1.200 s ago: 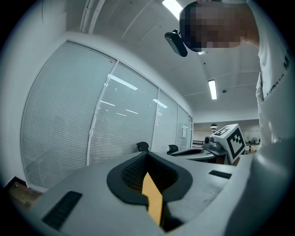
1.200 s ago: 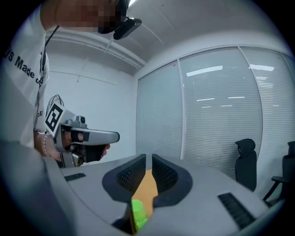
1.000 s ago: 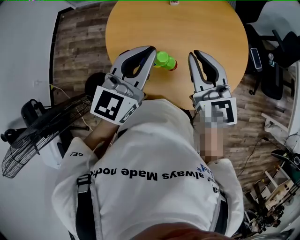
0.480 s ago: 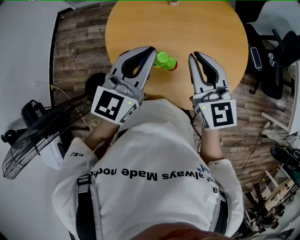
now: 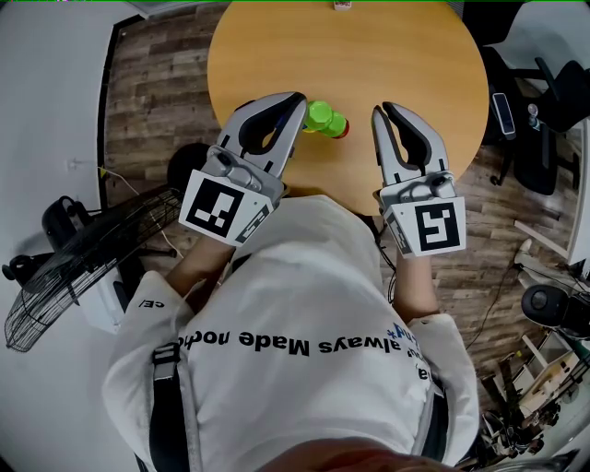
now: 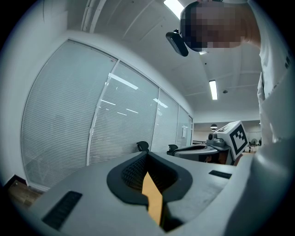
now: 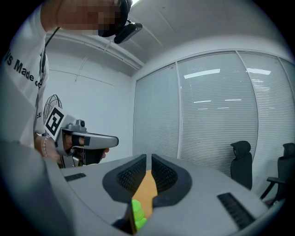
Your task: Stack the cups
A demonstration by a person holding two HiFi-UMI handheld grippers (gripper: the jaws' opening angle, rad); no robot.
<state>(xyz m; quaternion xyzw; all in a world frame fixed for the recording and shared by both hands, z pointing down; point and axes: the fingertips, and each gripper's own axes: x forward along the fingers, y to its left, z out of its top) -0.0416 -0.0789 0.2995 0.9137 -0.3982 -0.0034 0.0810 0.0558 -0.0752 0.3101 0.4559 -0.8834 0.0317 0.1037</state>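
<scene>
A short stack of bright green cups with a red cup at its right end lies on its side on the round wooden table, near the front edge. My left gripper is shut and holds nothing, its tips just left of the green cups. My right gripper is also shut and holds nothing, a little to the right of the red cup. In the right gripper view the green cups show low between the jaws of the right gripper. The left gripper view shows only table between the jaws of the left gripper.
A small object sits at the table's far edge. On the floor, a black fan stands at the left. Office chairs and clutter are at the right. The person's white shirt fills the lower part of the head view.
Both grippers and the cups have kept still. A dark object on the floor at the lower right has shifted.
</scene>
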